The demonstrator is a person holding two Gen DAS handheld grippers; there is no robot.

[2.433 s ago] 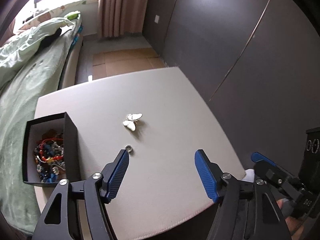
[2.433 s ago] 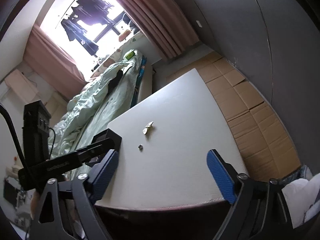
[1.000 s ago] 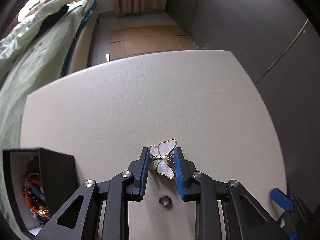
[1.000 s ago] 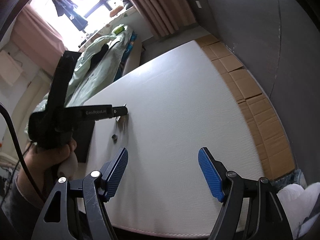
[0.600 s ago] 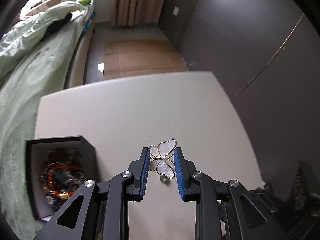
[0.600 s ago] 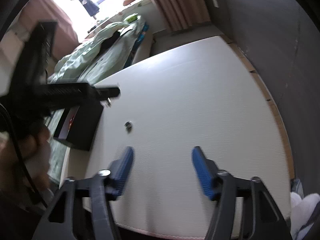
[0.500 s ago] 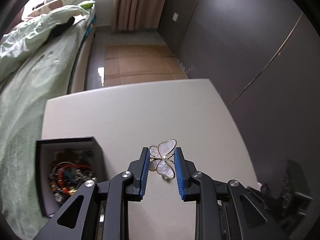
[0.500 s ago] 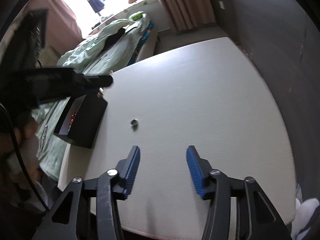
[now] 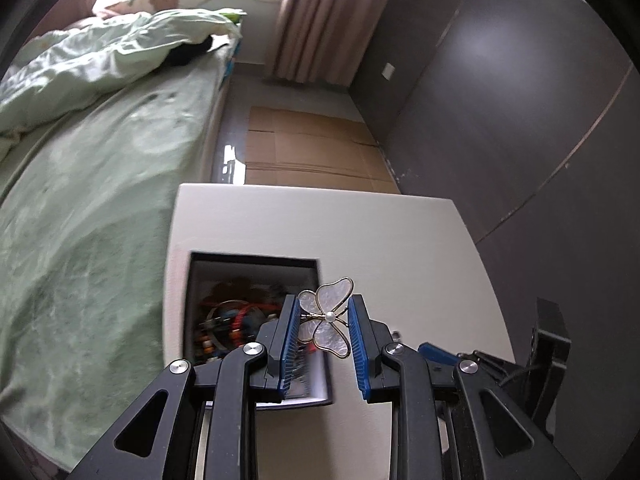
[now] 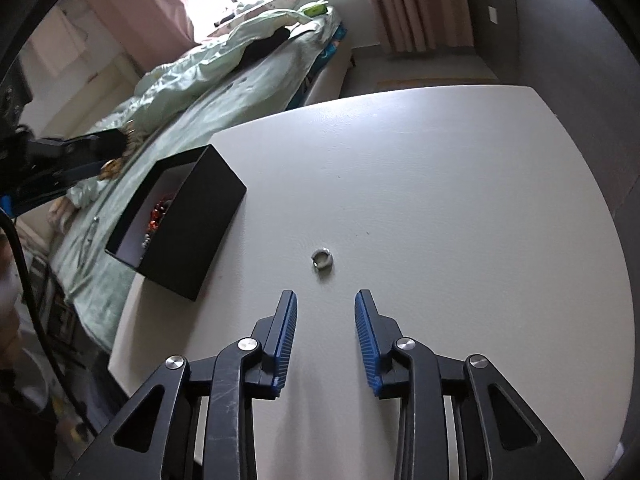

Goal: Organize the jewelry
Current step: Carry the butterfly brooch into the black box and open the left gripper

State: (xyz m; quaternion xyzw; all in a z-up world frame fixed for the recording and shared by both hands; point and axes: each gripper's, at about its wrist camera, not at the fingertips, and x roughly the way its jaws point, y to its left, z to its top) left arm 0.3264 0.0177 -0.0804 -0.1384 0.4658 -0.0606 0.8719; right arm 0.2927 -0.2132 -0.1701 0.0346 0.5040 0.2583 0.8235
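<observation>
My left gripper (image 9: 323,322) is shut on a white and gold butterfly brooch (image 9: 326,322) and holds it in the air, over the right edge of an open black box (image 9: 208,280) with several beaded pieces inside. In the right wrist view the box (image 10: 192,216) stands at the table's left edge, and the left gripper (image 10: 116,146) hovers left of it. A small silver ring (image 10: 321,259) lies on the white table (image 10: 440,184). My right gripper (image 10: 325,324) is open and empty, just short of the ring.
A bed with a green quilt (image 9: 88,160) runs along the table's left side. Dark wall panels (image 9: 540,120) stand to the right. Cardboard sheets (image 9: 304,152) cover the floor beyond the table's far edge.
My left gripper has carried the brooch leftward, from above the ring to over the box. My right gripper has come closer to the ring and narrowed its jaws.
</observation>
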